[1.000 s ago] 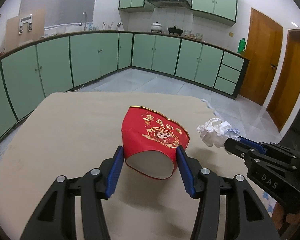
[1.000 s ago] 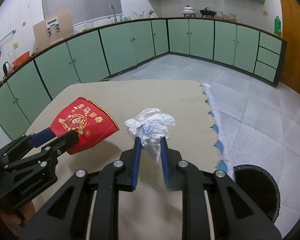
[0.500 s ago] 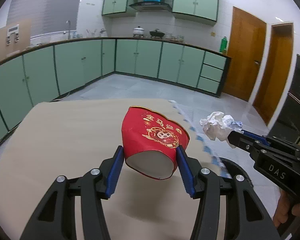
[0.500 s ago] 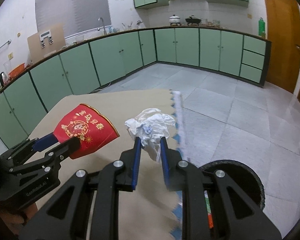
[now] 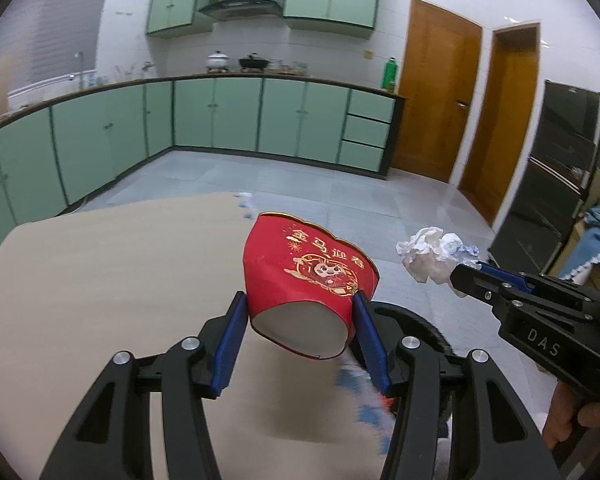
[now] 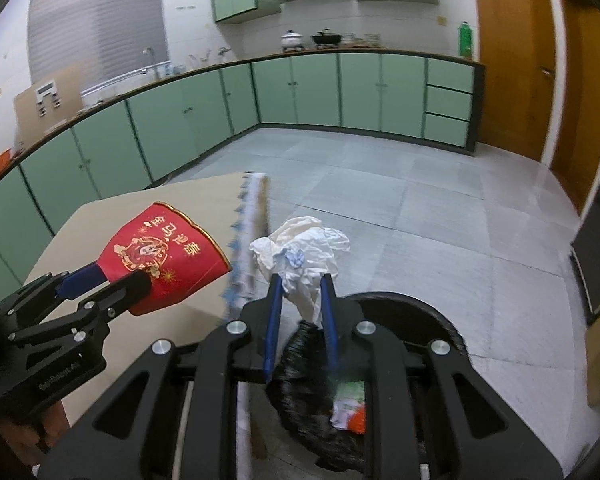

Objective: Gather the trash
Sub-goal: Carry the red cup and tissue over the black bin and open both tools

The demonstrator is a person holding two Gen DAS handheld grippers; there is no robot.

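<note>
**Left wrist and right wrist views: both tools loaded over the bin**

Left wrist view shows the left tool point(image 5: 300, 328) clamped on a red paper cup point(image 5: 310, 280) printed with gold characters and a cartoon figure. The cup lies on its side between the blue pads, its white base toward the camera and its gold rim pointing away. It hangs in the air past the right edge of the beige worktop point(image 5: 100, 280), partly above the round black trash bin point(image 5: 428, 328) on the floor.

To the right, the right tool point(image 5: 466, 276) pinches a crumpled white tissue wad point(image 5: 432, 254).

From the right wrist view, the right tool point(image 6: 300, 300) is closed on that tissue wad point(image 6: 300, 252), held just above the trash bin point(image 6: 400, 312). The bin is lined with a black bag, and a green, white and orange wrapper point(image 6: 350, 404) lies inside. The left tool point(image 6: 112, 280) holds the cup point(image 6: 168, 258) to the left, near the worktop's point(image 6: 204, 196) scalloped blue-trimmed edge. Green cabinets point(image 6: 300, 92) line the far walls.
</note>
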